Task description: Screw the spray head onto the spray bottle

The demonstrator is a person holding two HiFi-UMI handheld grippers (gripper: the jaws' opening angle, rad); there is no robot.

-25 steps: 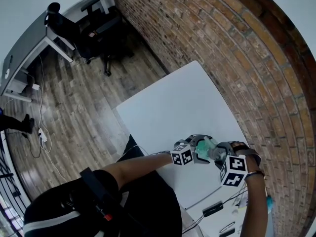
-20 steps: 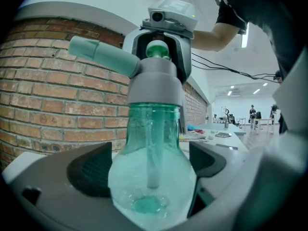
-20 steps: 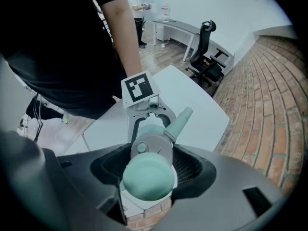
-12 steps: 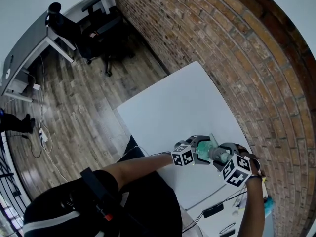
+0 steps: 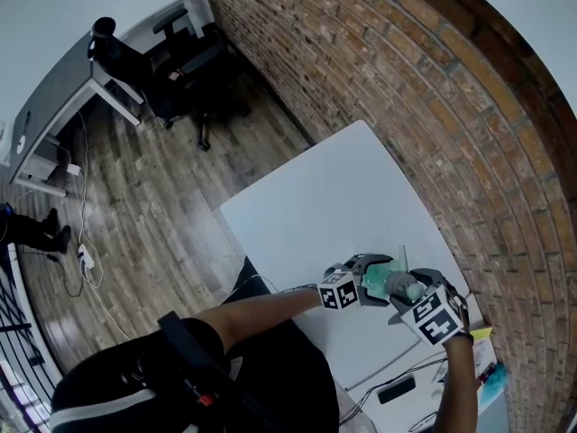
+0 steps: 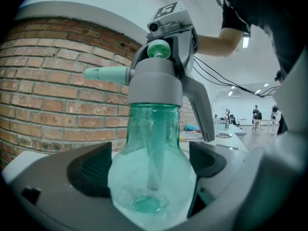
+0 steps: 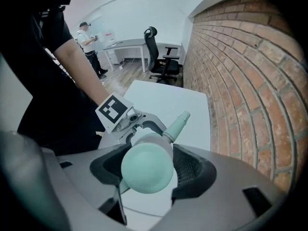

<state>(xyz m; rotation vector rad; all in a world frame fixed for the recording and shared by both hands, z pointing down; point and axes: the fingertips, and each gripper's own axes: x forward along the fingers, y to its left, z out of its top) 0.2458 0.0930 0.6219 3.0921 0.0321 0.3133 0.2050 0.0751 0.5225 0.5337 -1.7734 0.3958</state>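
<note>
Teal plastic fills the left gripper view: the spray bottle [image 6: 153,186] sits with its round belly between the jaws of the left gripper [image 5: 377,276]. They stand wide, and both pads press on the bottle's sides. The grey spray head [image 6: 155,83] is seated on the bottle's neck, its mint nozzle [image 6: 108,73] pointing at the brick and its trigger [image 6: 202,109] hanging on the other side.

The right gripper [image 5: 413,292] has its jaws closed on that spray head. In its own view the pads flank the grey body just behind the mint knob [image 7: 147,168].

Against a second ago, my right hand has rolled. The marker cube [image 5: 435,318] then faced the head camera nearly square, and now it lies tilted and sits a little further round the bottle. The left gripper has kept its hold and its place, and the bottle is still strung between the two grippers. The whole scene has slid slightly in the head view, so my head has moved a touch as well.

All this hangs over the near right corner of the white tabletop [image 5: 334,206], which is bare elsewhere. I cannot tell whether the bottle touches it. A red brick wall [image 5: 433,124] runs along the tabletop's far side. Grey-brown wood floor [image 5: 153,206] lies to the left, with a black office chair [image 5: 194,70] by the wall and a white desk [image 5: 54,97] beyond it. A person [image 7: 89,37] stands at the far end of the room.
</note>
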